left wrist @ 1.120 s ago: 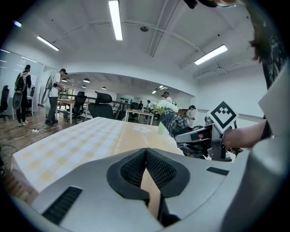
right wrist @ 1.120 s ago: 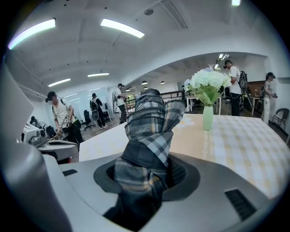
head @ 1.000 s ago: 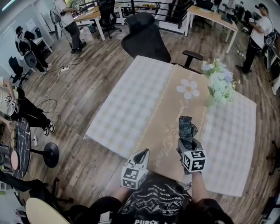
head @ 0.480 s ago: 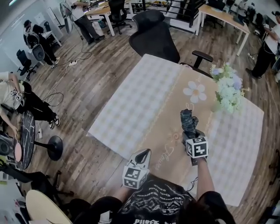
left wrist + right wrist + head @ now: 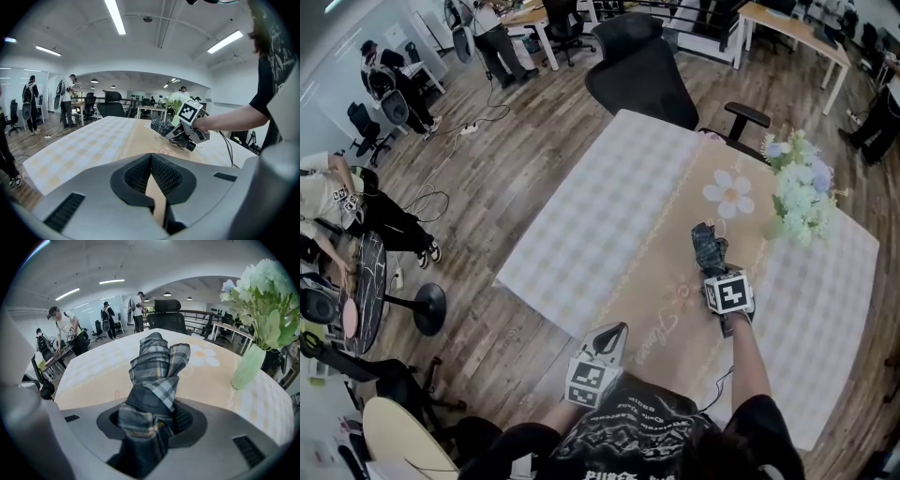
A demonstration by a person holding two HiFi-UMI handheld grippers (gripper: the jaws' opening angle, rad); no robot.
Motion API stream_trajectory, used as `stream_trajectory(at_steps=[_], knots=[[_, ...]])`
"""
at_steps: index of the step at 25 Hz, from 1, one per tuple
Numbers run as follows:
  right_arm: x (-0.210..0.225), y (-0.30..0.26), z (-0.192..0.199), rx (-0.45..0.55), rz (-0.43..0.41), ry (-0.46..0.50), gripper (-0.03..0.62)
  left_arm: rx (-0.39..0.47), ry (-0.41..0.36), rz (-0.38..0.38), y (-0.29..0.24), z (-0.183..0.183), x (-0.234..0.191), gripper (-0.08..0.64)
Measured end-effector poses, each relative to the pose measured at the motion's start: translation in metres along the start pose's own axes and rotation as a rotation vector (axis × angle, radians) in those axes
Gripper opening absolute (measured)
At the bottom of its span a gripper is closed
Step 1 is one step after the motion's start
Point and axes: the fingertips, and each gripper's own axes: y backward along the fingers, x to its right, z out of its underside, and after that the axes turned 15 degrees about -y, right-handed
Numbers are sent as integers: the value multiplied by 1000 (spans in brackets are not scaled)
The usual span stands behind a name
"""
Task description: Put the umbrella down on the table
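At the near edge of the table (image 5: 581, 234), on the left, the left gripper (image 5: 613, 330) hung with its jaws together and nothing between them; it looked parked there so as to leave the cloth free, since the task needed one hand only; its forearm was tucked close to the person's body, the gripper pointing forward and a little downward across the tabletop. Further right, over the tan middle strip of the cloth, the right gripper (image 5: 713, 271) was clamped on the folded plaid umbrella (image 5: 707, 245); the jaws pinched the bundled fabric low down, so that most of the umbrella stuck out ahead of them, which I judged a sensible hold for laying it flat lengthwise; the right arm was stretched forward from the shoulder, the wrist bent so that the gripper pointed steeply downward and away from the person. The umbrella was thus in the grip, not yet lying free; its far end sat very near the cloth, though whether it touched I could not tell. Rightmost, a vase of flowers (image 5: 800, 192) stood well apart from the umbrella; the lowering spot seemed chosen to keep clear of it.
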Motion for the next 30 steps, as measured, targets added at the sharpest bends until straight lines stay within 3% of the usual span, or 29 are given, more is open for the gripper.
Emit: stream_trajectory(at_steps=[8, 15, 19, 24, 30], knots=[[14, -19, 13, -80, 28, 3, 196, -19, -1, -16, 0, 5, -3, 18], [15, -26, 15, -86, 15, 10, 212, -27, 8, -31, 2, 9, -6, 18], [16, -22, 13, -22, 11, 0, 255, -11, 23, -41, 6, 2, -6, 18], [17, -16, 2, 59, -27, -79, 356, -26, 22, -30, 6, -5, 1, 18], [16, 13, -20, 209, -28, -81, 374, 17, -3, -21, 3, -5, 8, 18]])
